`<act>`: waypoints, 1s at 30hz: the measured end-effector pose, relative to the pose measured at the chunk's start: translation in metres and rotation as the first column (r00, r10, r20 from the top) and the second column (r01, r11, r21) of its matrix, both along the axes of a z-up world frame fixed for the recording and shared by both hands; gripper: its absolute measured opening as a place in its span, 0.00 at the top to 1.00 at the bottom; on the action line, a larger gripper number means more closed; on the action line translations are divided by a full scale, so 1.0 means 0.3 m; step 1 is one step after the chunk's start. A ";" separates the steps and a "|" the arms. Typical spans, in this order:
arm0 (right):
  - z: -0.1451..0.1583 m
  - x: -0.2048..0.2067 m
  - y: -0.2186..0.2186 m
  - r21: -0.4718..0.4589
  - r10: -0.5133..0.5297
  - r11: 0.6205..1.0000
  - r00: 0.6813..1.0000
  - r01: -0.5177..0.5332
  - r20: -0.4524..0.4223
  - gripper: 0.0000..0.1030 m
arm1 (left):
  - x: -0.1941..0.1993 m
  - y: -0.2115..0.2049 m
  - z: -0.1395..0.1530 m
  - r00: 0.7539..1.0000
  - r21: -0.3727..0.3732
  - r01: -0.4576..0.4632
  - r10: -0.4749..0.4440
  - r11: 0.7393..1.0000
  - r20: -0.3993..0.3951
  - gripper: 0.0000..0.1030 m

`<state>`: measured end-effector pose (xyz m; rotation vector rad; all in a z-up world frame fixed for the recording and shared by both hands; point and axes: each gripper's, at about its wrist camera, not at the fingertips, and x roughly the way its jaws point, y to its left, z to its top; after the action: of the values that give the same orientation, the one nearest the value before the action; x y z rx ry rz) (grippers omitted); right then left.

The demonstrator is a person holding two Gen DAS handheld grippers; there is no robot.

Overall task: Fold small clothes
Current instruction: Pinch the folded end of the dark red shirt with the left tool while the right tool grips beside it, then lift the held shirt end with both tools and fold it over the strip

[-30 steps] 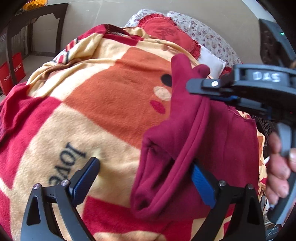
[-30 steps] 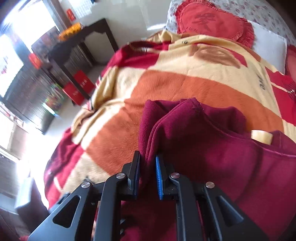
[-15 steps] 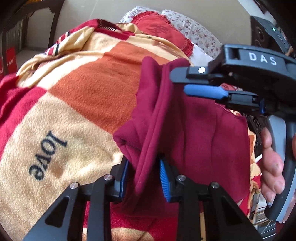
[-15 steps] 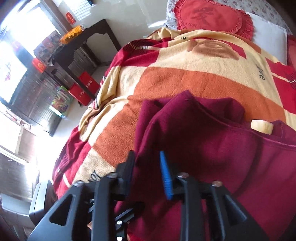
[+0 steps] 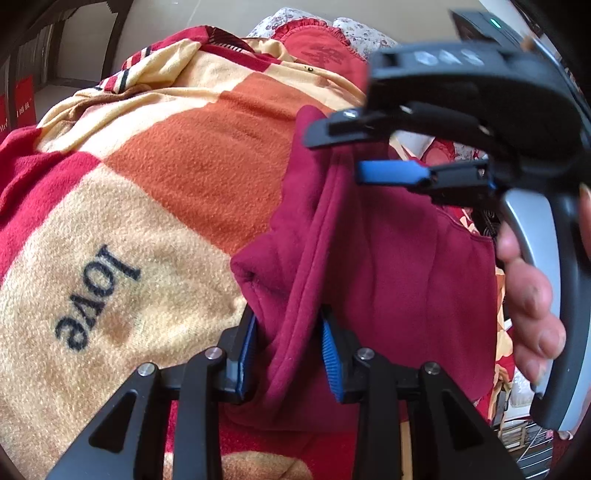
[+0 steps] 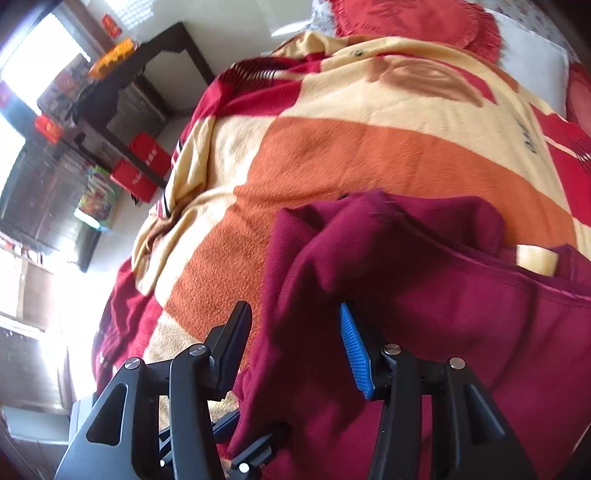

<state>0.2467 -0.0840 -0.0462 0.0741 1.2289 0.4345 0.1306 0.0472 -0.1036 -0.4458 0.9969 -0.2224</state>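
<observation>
Since a second ago, the left gripper (image 5: 288, 350) has been closing from wide apart onto a bunched fold of the maroon fleece garment (image 5: 388, 258), while the right gripper (image 6: 295, 343), then pinched tight on the cloth's edge, is now letting go. Left jaws are standing narrow, with the thick fold filling the gap and both blue pads pressing against it; they are easing very slightly wider but keeping their hold. Right jaws are opening, roughly half spread; the maroon cloth is draping between them, against the blue pad and clear of the dark finger, so the grip looks released. In the left wrist view, the right gripper (image 5: 373, 151) is hovering just above the garment's raised upper edge, a person's hand (image 5: 532, 295) wrapped around its handle.

The garment is lying on the bed, spread over a fleece blanket (image 5: 147, 177) of orange, cream and red blocks printed with the word "love", with a red heart-shaped cushion (image 6: 417, 22) at the head of the bed. A pale label (image 6: 535, 258) is showing at a seam.

By the look of it, the handover of the folded edge is under way: one side pinned, the other being freed. Next, the right gripper likely needs to clear the cloth and take a fresh hold farther along, so both can carry the fold across and lay it flat.
</observation>
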 end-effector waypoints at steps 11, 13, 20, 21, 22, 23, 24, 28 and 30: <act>-0.068 0.036 0.141 -0.183 0.088 0.980 0.996 -0.081 0.030 0.62 | 0.005 -0.049 0.004 1.000 0.044 0.006 -0.007 0.999 0.006 0.67; -0.081 0.038 0.152 -0.208 0.093 0.975 0.995 -0.083 0.036 0.62 | 0.010 -0.056 0.003 1.000 0.046 0.007 -0.007 0.999 0.006 0.67; -0.101 0.036 0.174 -0.255 0.090 0.964 0.994 -0.071 0.062 0.62 | 0.006 -0.058 0.002 1.000 0.046 0.007 -0.008 0.999 0.007 0.67; -0.102 0.033 0.176 -0.255 0.086 0.965 0.994 -0.067 0.066 0.62 | 0.006 -0.060 0.002 1.000 0.046 0.007 -0.008 0.999 0.008 0.67; -0.103 0.030 0.176 -0.256 0.086 0.964 0.994 -0.064 0.072 0.62 | 0.006 -0.059 0.002 1.000 0.046 0.007 -0.007 0.999 0.008 0.67; -0.106 0.033 0.177 -0.259 0.089 0.964 0.993 -0.067 0.076 0.62 | 0.007 -0.062 0.002 1.000 0.046 0.007 -0.008 0.999 0.008 0.67; -0.106 0.027 0.175 -0.262 0.095 0.962 0.992 -0.071 0.079 0.62 | 0.006 -0.060 0.002 1.000 0.046 0.006 -0.007 0.999 0.008 0.67; -0.112 -0.010 0.182 -0.297 0.130 0.950 0.986 -0.093 0.105 0.72 | 0.009 -0.063 0.000 1.000 0.048 0.006 -0.006 0.999 0.008 0.67; -0.110 -0.012 0.171 -0.284 0.133 0.954 0.985 -0.098 0.108 0.73 | 0.012 -0.069 -0.002 1.000 0.051 0.006 -0.006 0.999 0.009 0.67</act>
<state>0.2431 -0.0327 -0.0791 -0.2640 1.1618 0.3588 0.1342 0.0266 -0.1041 -0.3953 0.9930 -0.2036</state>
